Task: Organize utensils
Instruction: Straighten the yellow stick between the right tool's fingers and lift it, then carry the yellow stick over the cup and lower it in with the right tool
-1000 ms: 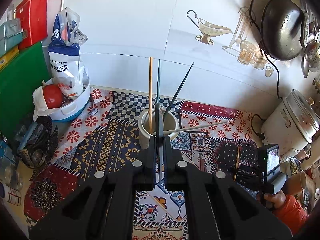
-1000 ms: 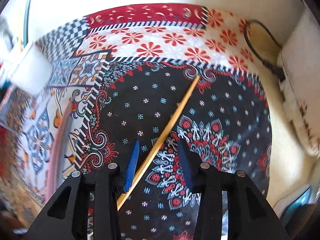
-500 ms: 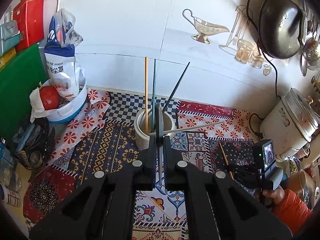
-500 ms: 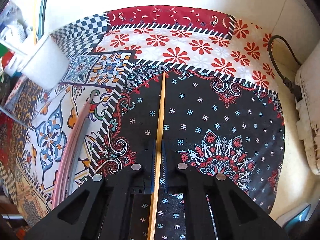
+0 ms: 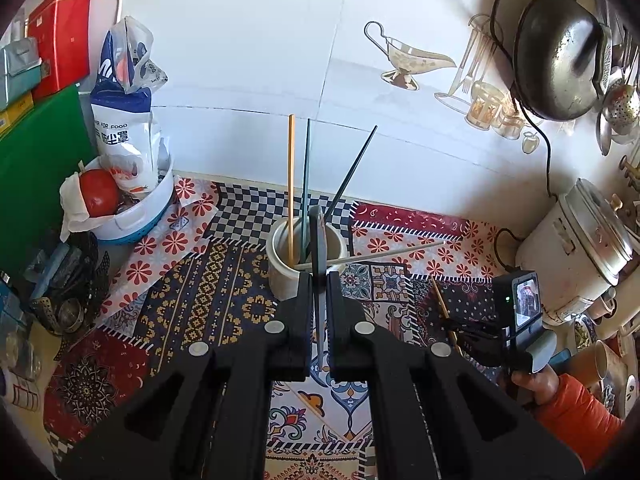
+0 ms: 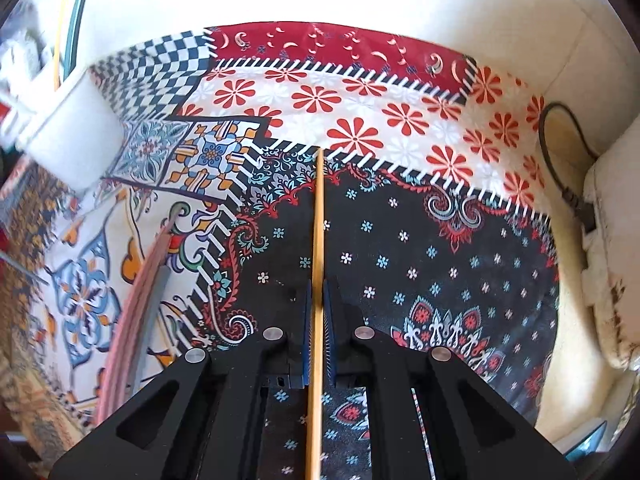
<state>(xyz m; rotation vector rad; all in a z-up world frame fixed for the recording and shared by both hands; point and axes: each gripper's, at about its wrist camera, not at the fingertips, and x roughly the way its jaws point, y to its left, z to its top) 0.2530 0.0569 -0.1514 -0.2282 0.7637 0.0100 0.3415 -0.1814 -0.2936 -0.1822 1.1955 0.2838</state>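
Note:
A white cup (image 5: 280,276) stands on the patterned cloth (image 5: 208,300) and holds an orange, a teal, a black and a pale chopstick. My left gripper (image 5: 319,280) hovers just in front of it, shut on a flat grey utensil (image 5: 317,236) whose tip rises over the cup's mouth. My right gripper (image 6: 316,292) points down at the dark patch of cloth and is shut on a wooden chopstick (image 6: 319,220) that runs straight out between its blue pads. In the left wrist view the right gripper (image 5: 454,328) and its wooden chopstick (image 5: 439,300) sit right of the cup.
A pink utensil (image 6: 132,300) lies on the cloth left of my right gripper. A rice cooker (image 5: 580,256) with its cord (image 6: 560,168) stands at the right. At the left, a basket (image 5: 132,220) holds a tomato and a bag. A wok (image 5: 560,52) hangs on the wall.
My right gripper's jaws closed on the wooden chopstick, which swung from slanted to straight between the pads. The right hand shifted over the cloth. The left gripper kept still with the grey utensil.

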